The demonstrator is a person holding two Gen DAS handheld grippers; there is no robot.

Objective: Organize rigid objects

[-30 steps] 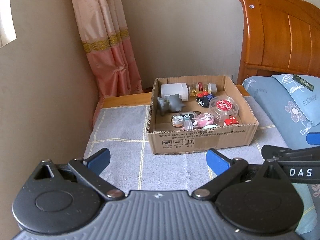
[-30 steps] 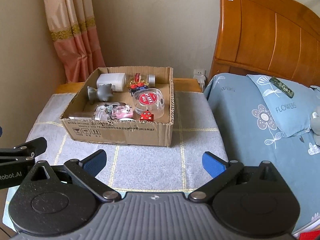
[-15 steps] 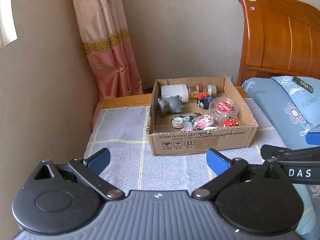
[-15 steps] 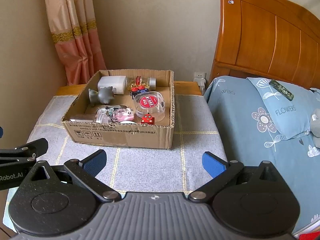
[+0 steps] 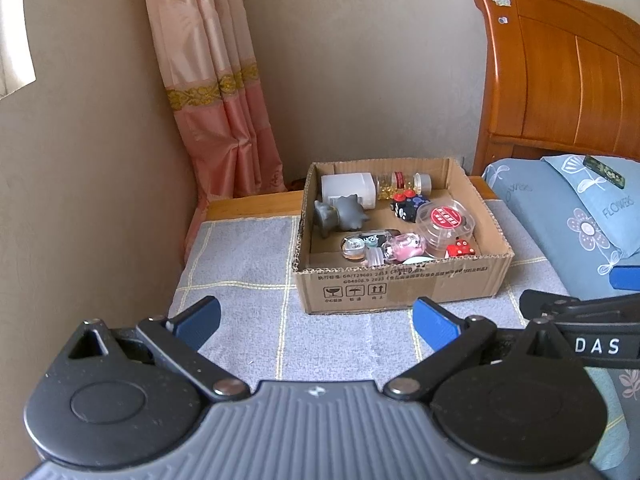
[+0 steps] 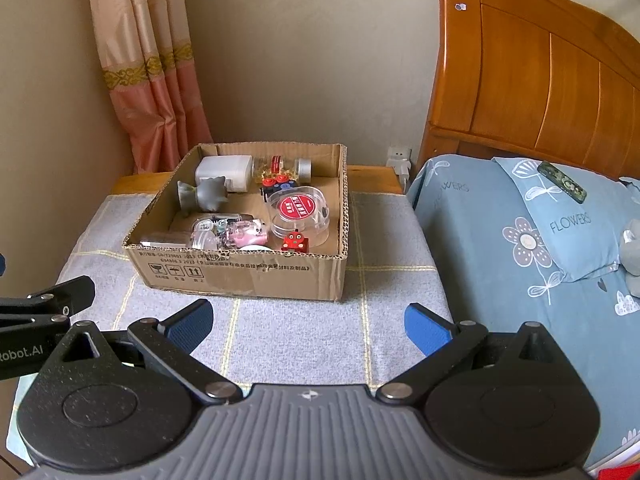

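A shallow cardboard box (image 5: 400, 284) (image 6: 240, 276) stands on a grey cloth-covered table. Inside lie a white container (image 5: 348, 190), a grey cat figure (image 5: 346, 212) (image 6: 210, 194), a clear round case with a red label (image 5: 446, 220) (image 6: 298, 210), a black and red dice cube (image 5: 408, 204), a red toy (image 5: 460, 249) (image 6: 295, 242), a pink toy (image 5: 404, 245) and a small bottle (image 5: 400, 182). My left gripper (image 5: 316, 322) is open and empty, in front of the box. My right gripper (image 6: 306, 326) is open and empty, also short of the box.
A bed with blue flowered bedding (image 6: 520, 248) and a wooden headboard (image 6: 540, 80) lies to the right. A pink curtain (image 5: 216, 100) hangs at the back left corner. A wall (image 5: 80, 160) runs along the left. A dark flat object (image 6: 562, 182) lies on the pillow.
Both grippers have drawn back and risen a little, so the box looks smaller and farther. Both stay open and empty.
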